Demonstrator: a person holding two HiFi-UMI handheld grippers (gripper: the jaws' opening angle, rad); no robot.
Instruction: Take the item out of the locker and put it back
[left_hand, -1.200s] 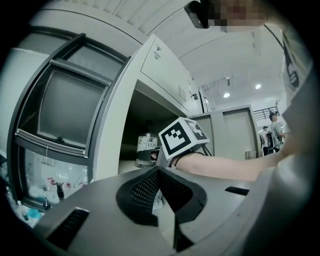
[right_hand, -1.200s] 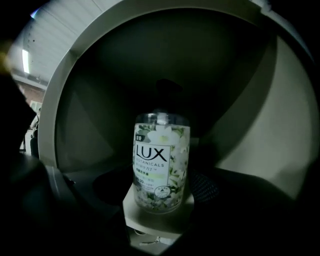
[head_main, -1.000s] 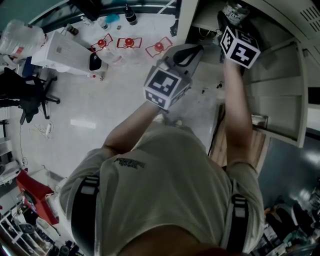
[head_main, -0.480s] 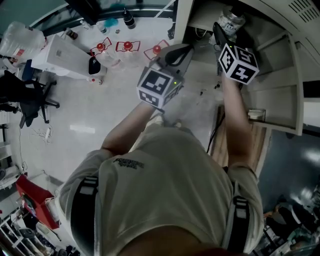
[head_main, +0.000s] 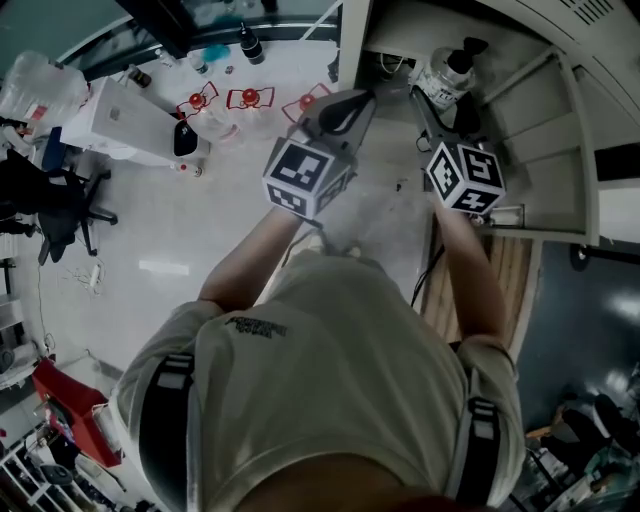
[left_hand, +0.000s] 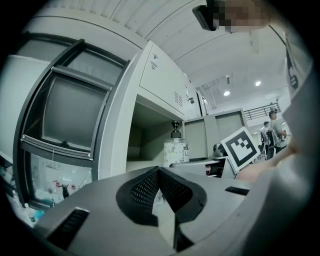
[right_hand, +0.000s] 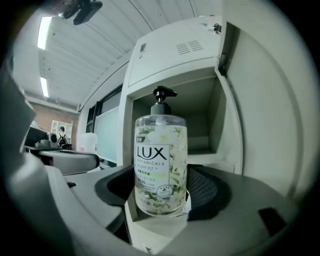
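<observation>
Black office chair (head_main: 62, 195) beside white box (head_main: 128, 124); three red objects (head_main: 246, 97) on floor.

Quick count, mostly head view: 1 pump soap bottle (right_hand: 160, 150), 1 locker (right_hand: 170, 55) w/ 1 open door (right_hand: 260, 110). 2 grippers, i.e. left gripper (left_hand: 159, 172) + right gripper (right_hand: 162, 189), and 2 marker cubes (head_main: 308, 175), 1 per gripper. On the floor: 3 red frame things (head_main: 248, 97) in a row, 1 office chair (head_main: 60, 195), 1 dark bottle (head_main: 248, 45). Also 1 person (left_hand: 274, 127) in the bg, left gripper view.
</observation>
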